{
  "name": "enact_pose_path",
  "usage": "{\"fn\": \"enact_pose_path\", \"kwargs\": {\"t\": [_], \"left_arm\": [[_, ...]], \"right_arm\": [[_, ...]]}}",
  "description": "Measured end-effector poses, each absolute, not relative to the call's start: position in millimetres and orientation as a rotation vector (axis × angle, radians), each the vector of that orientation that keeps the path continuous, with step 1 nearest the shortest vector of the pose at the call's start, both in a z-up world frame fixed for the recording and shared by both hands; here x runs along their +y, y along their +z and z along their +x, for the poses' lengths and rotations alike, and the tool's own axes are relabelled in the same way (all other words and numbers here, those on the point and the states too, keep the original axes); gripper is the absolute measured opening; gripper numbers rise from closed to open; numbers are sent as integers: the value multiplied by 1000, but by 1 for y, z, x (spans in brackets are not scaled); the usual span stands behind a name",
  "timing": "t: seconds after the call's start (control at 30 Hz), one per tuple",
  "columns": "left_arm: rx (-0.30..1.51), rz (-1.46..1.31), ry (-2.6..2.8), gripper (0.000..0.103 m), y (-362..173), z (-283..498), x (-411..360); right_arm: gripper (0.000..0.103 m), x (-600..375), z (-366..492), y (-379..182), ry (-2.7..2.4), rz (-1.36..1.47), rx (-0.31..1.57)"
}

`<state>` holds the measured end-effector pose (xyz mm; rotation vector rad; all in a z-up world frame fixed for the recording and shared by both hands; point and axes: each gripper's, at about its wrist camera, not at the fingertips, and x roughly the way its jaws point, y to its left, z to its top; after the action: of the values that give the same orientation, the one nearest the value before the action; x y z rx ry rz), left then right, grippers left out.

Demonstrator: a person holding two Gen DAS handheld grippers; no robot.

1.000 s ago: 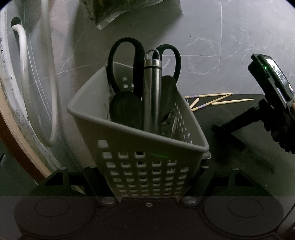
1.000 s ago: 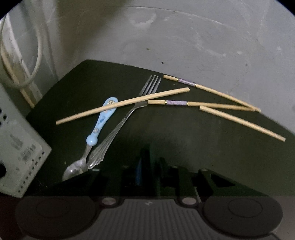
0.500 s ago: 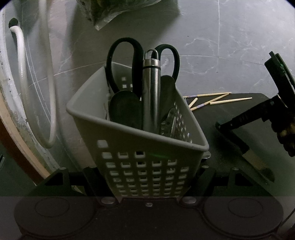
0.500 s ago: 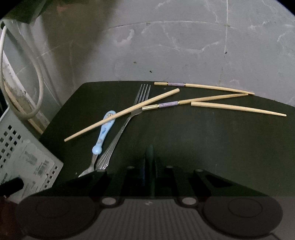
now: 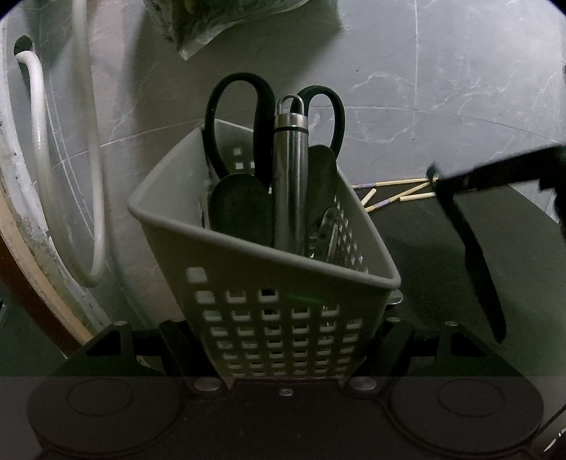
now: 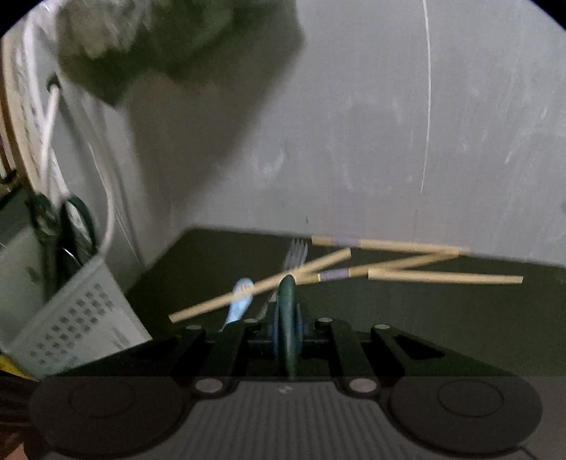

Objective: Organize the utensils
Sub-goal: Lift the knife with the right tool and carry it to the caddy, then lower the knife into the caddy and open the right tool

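Note:
My left gripper (image 5: 286, 339) is shut on the base of a grey perforated utensil basket (image 5: 269, 283), a finger on each side. In the basket stand black-handled scissors (image 5: 240, 116), a steel-handled tool (image 5: 290, 177) and dark spatulas (image 5: 240, 208). My right gripper (image 6: 288, 325) is shut on a dark knife (image 6: 288, 304), seen edge-on between the fingers. In the left wrist view the knife (image 5: 474, 254) hangs point down, to the right of the basket. Several chopsticks (image 6: 442, 277), a fork (image 6: 297, 249) and a blue-handled spoon (image 6: 240, 299) lie on a dark board (image 6: 442, 336).
A white hose (image 5: 39, 141) loops along the wall at left. A plastic bag of greens (image 5: 212, 21) hangs or lies at the top, above the basket. Grey marbled tiles stand behind the board. The basket (image 6: 81, 311) is at the board's left edge.
My right gripper has risen with the knife, lifting it off the board; the knife now hangs point down nearer the basket. The left gripper and basket have not moved.

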<state>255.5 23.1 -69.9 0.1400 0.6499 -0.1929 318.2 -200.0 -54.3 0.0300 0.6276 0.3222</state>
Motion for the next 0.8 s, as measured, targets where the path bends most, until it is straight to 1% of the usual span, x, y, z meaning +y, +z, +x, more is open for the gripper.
{"fn": "enact_pose_path", "kwargs": {"t": [0.27,0.47,0.57,0.67,0.8], "left_arm": [[648,143,-204,77,-70,257,24],[646,144,-209,77,-71,258,25],[644,143,-211,77,-72,258,25],[644,142,-209,77,-72,258,25],[644,140,-206,77,-72,258,25]], "right_arm": [[10,-199,290,6,353,32,373],[11,-182,277,69,463,18,202],[11,-172,270,99,569,58,124],[11,-162,266,112,657,93,79],[11,-144,266,107,733,110,76]]}}
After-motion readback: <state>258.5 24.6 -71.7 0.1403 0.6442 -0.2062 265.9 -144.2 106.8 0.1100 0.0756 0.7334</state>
